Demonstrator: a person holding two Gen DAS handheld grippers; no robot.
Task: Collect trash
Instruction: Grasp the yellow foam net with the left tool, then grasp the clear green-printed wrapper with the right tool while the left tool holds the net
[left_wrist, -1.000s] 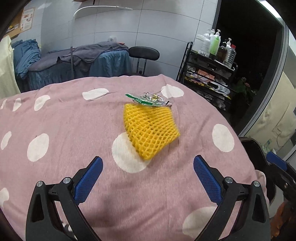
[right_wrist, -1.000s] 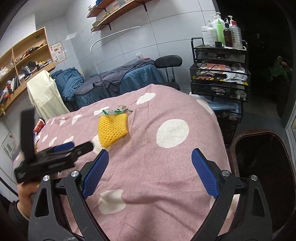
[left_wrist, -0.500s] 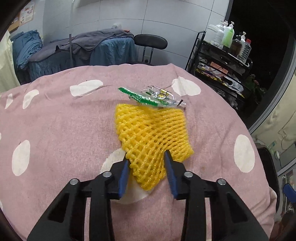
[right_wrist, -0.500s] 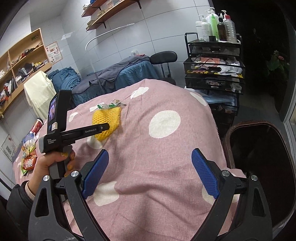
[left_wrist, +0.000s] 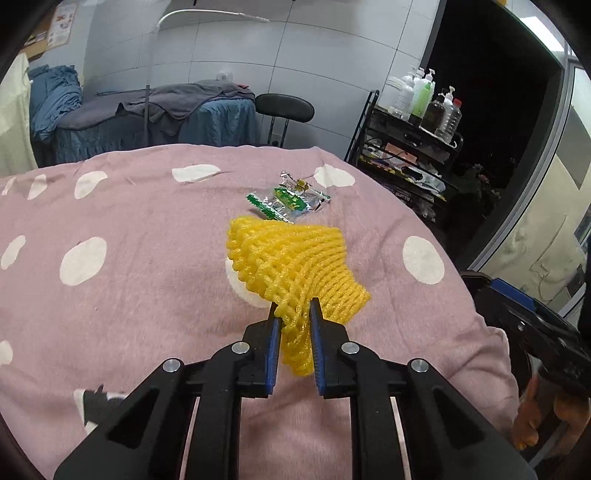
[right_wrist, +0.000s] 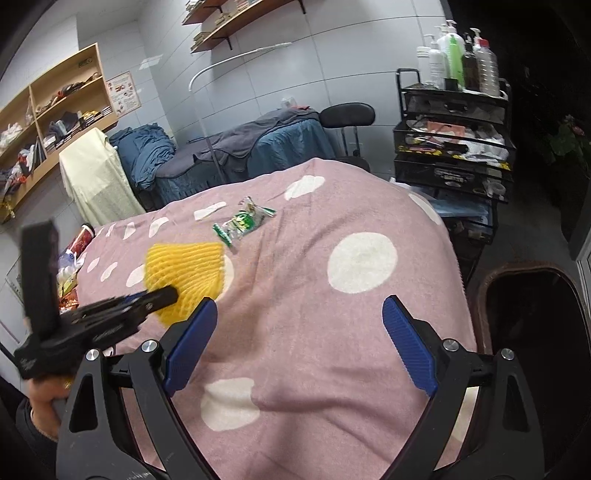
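A yellow foam fruit net (left_wrist: 288, 254) is pinched by its near corner in my left gripper (left_wrist: 294, 314), which is shut on it and holds it lifted above the pink dotted blanket (left_wrist: 129, 295). The net (right_wrist: 188, 269) and the left gripper (right_wrist: 162, 295) also show in the right wrist view. A clear and green snack wrapper (left_wrist: 288, 199) lies on the blanket just beyond the net; it shows in the right wrist view too (right_wrist: 243, 221). My right gripper (right_wrist: 295, 332) is open and empty over the blanket's near right part.
A dark bin (right_wrist: 532, 321) stands on the floor to the right of the bed. A black cart with bottles (right_wrist: 454, 140) stands behind it. More packets (right_wrist: 70, 262) lie at the far left. A second bed (left_wrist: 147, 122) and stool (left_wrist: 284, 110) are at the back.
My left gripper closed on the net's near corner and lifted it, uncovering the wrapper. The right gripper stayed open and shifted only slightly.
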